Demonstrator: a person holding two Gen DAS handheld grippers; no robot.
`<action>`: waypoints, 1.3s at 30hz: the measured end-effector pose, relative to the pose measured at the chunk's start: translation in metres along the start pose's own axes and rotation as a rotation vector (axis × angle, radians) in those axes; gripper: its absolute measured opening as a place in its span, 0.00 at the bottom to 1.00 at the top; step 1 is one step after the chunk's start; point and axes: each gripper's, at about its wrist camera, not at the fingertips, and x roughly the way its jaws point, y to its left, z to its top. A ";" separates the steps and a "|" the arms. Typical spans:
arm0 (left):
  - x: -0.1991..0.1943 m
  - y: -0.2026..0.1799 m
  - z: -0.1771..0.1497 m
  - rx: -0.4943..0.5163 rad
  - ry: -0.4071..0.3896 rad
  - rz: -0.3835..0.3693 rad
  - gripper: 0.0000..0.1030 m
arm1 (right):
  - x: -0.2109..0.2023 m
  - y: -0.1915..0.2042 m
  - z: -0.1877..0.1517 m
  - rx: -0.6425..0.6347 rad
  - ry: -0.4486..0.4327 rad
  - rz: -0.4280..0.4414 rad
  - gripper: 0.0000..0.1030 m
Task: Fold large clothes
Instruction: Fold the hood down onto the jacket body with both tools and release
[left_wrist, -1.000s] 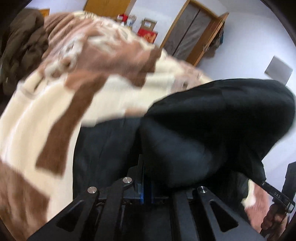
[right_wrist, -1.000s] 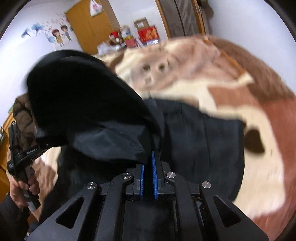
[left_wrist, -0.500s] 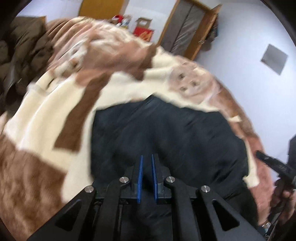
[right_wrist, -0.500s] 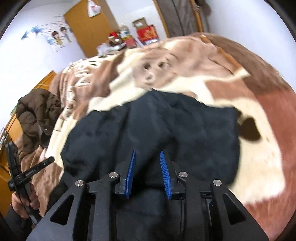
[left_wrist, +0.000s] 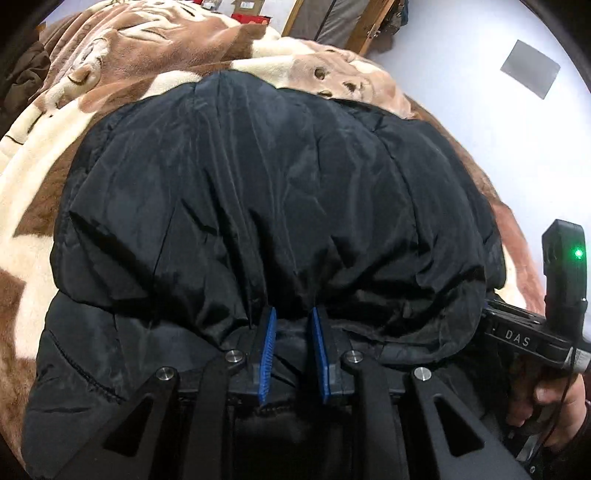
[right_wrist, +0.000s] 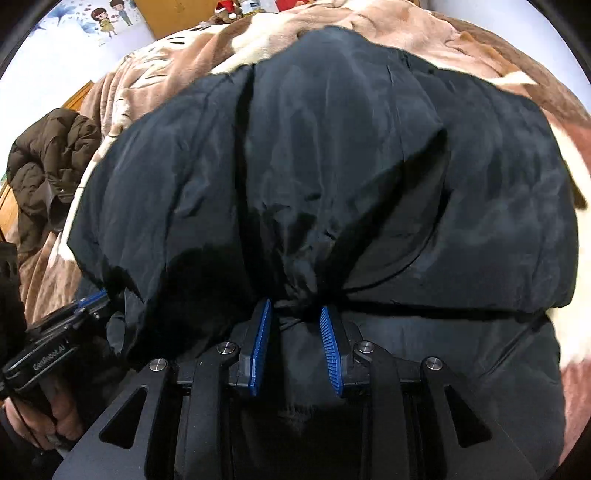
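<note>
A large black padded jacket (left_wrist: 266, 192) lies folded over itself on the brown and cream blanket (left_wrist: 33, 177); it also fills the right wrist view (right_wrist: 332, 177). My left gripper (left_wrist: 292, 314) is open, its blue pads either side of the folded edge of the jacket, nothing pinched. My right gripper (right_wrist: 295, 308) is open too, wider, at the same folded edge further right. The right gripper's body shows at the right edge of the left wrist view (left_wrist: 561, 280); the left one shows at the lower left of the right wrist view (right_wrist: 55, 339).
A brown puffy coat (right_wrist: 48, 162) lies heaped on the bed to the left. The blanket (right_wrist: 480, 40) spreads beyond the jacket on all sides. A wooden door (left_wrist: 340, 22), boxes (left_wrist: 247, 7) and a white wall (left_wrist: 480, 110) stand beyond the bed.
Both grippers carried the lifted half of the jacket forward and laid it down over the rest. Both then opened and let go; the jacket now lies folded and still.
</note>
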 end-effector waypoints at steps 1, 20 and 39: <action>0.006 -0.001 0.004 0.010 0.007 0.018 0.20 | 0.003 -0.001 0.003 0.016 0.001 -0.007 0.27; -0.056 -0.004 0.034 0.009 -0.105 0.039 0.21 | -0.090 0.010 0.042 -0.064 -0.257 -0.009 0.29; -0.043 0.027 0.058 -0.048 -0.154 0.110 0.30 | -0.081 -0.011 0.055 0.015 -0.264 0.000 0.30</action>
